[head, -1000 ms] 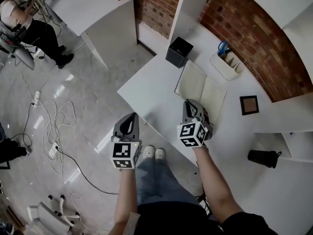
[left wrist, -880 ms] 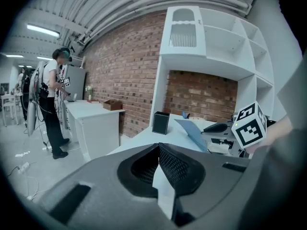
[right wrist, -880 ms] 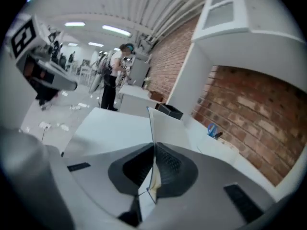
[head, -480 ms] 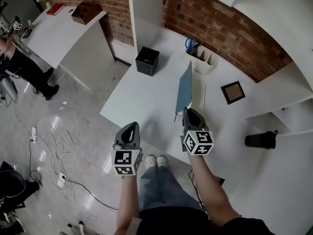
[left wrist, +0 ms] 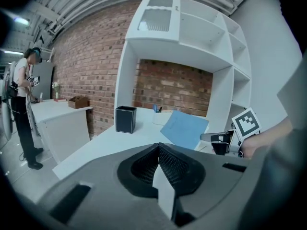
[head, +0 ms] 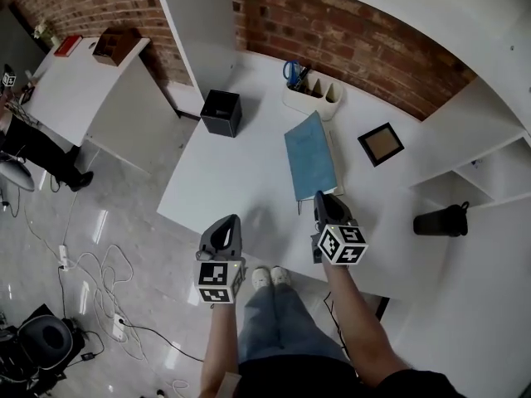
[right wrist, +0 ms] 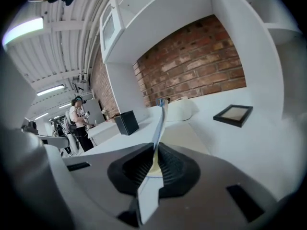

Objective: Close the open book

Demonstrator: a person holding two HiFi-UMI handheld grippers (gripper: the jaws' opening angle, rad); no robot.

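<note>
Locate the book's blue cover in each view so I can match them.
Head view: blue book cover, just right of centre.
Left gripper view: cover right of centre, tilted.
Right gripper view: cover at centre, edge-on, a thin strip.
Shared landmark: black box, left of the cover everywhere.

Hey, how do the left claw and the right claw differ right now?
The right claw pinches the book by its blue cover, its jaws just easing apart. The left claw is shut on nothing. The right claw sits at the book's near edge, while the left claw is apart from it, by the front edge of the white desk. Both point forward across the desk.
</note>
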